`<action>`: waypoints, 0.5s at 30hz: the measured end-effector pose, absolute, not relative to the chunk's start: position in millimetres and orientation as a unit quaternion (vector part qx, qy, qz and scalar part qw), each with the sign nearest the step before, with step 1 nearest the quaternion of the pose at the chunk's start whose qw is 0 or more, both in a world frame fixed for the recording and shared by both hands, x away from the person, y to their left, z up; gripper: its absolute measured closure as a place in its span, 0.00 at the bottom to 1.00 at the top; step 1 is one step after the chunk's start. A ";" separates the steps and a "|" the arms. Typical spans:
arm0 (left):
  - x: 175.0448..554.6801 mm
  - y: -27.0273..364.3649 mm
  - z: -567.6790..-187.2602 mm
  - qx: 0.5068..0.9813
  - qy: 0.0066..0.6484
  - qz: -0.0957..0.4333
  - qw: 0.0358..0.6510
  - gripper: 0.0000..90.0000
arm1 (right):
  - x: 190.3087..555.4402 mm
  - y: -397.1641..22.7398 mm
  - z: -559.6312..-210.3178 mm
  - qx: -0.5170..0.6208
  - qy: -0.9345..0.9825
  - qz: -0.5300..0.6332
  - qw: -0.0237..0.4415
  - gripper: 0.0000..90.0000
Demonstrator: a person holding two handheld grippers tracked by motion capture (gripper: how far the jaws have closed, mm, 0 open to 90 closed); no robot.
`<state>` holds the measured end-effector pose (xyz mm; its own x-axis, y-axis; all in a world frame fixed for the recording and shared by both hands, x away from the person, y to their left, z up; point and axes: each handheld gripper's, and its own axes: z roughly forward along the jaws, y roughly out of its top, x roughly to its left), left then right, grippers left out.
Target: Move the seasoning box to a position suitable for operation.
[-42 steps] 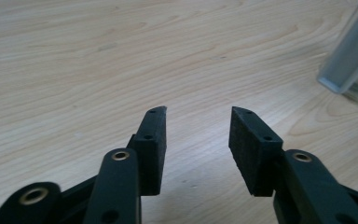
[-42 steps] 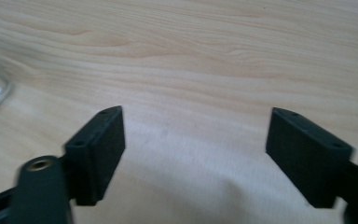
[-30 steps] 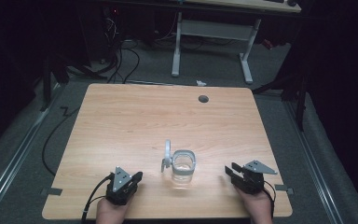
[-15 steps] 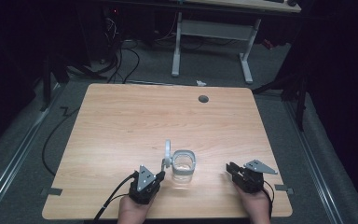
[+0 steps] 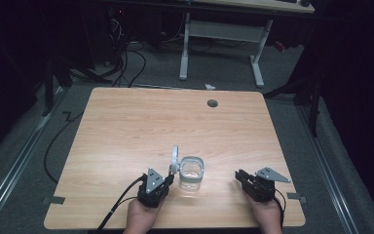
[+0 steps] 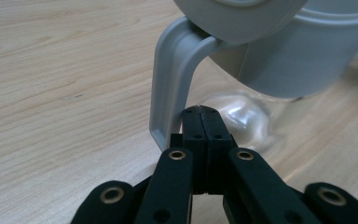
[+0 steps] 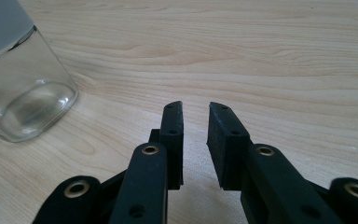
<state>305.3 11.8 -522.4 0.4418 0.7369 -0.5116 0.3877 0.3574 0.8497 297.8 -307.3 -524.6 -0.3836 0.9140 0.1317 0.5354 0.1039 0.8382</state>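
Your left gripper (image 6: 200, 112), jaws clenched empty, has slid right since a second ago; tips now at pitcher handle (image 6: 170, 88). Glass pitcher (image 5: 191, 170) unmoved, lid up. Your right gripper (image 7: 195, 116), released, idles right of pitcher. Handle approach likely.

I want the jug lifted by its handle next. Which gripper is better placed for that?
Left. The left gripper sits right at the jug's grey handle, fingers shut and their tips close beside it. The right gripper is open, well off to the jug's other side.
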 end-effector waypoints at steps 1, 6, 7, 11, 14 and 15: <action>306.9 12.0 -522.6 0.550 0.511 0.136 0.646 1.00 | 297.8 -307.3 -524.6 0.510 0.710 0.433 0.219 0.84; 317.0 13.9 -524.1 0.548 0.515 0.139 0.645 1.00 | 297.9 -306.7 -524.5 0.514 0.707 0.432 0.221 0.84; 319.1 14.6 -524.1 0.548 0.514 0.138 0.646 1.00 | 298.0 -306.9 -524.5 0.517 0.704 0.433 0.221 0.84; 329.4 17.7 -527.5 0.555 0.508 0.137 0.645 1.00 | 298.6 -306.7 -526.0 0.525 0.699 0.434 0.217 0.82; 335.7 19.8 -528.6 0.555 0.509 0.130 0.644 1.00 | 298.4 -305.6 -526.2 0.523 0.701 0.434 0.217 0.81; 337.8 20.1 -528.9 0.556 0.508 0.129 0.645 1.00 | 298.3 -305.1 -526.5 0.521 0.703 0.432 0.218 0.80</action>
